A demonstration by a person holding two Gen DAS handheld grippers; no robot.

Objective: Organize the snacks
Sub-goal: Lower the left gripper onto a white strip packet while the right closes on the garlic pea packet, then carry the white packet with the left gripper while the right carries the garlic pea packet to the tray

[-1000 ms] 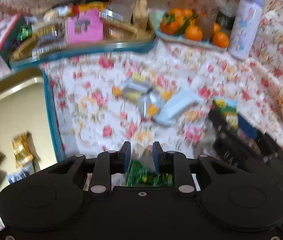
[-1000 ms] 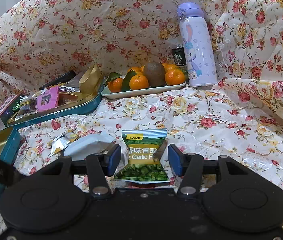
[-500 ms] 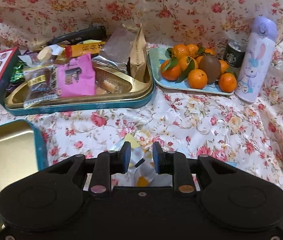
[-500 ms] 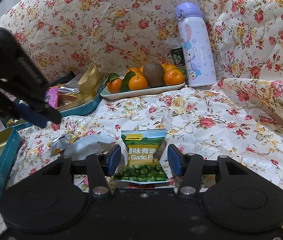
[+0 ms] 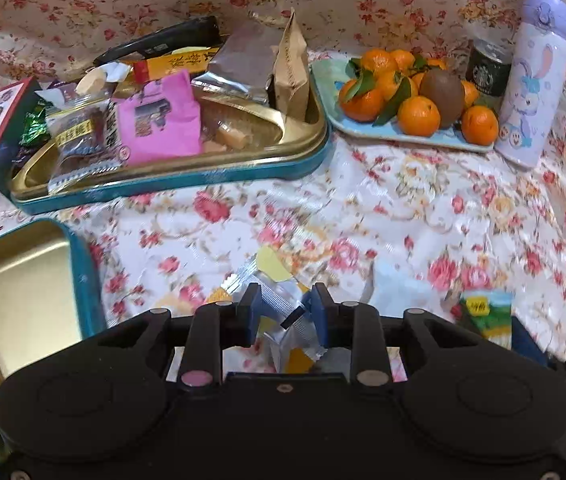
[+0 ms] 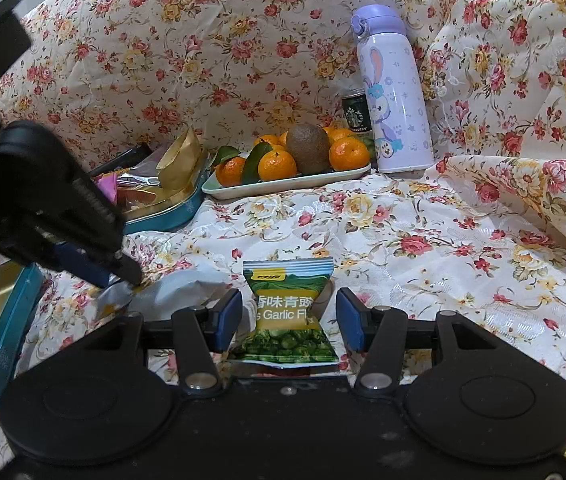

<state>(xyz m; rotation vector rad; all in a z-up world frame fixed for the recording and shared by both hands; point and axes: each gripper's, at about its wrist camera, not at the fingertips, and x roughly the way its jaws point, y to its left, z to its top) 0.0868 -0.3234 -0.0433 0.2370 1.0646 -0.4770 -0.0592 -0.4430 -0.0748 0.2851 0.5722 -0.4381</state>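
Several silver-and-yellow snack packets [image 5: 279,300] lie on the floral cloth. My left gripper [image 5: 283,316] hangs just over them with its jaws opening; the packets show between the blue pads, which do not press on them. From the right wrist view the left gripper [image 6: 123,276] comes in from the left, tip on a silver packet [image 6: 113,298]. My right gripper [image 6: 289,322] is shut on a green garlic pea packet [image 6: 287,312], which stands upright between its pads. That pea packet [image 5: 483,312] also shows at the lower right of the left wrist view.
A teal-and-gold tin [image 5: 171,184] full of snacks sits at the back left, with a second gold tin [image 5: 83,272] at the near left. A fruit tray [image 5: 403,136], a lilac bottle [image 5: 535,80] and a dark can [image 5: 487,72] stand at the back right. A pale blue packet [image 5: 399,288] lies beside the silver ones.
My left gripper has swung from beside the near tin to over the silver-and-yellow packets, and its jaws have parted. The right gripper and its pea packet have not moved.
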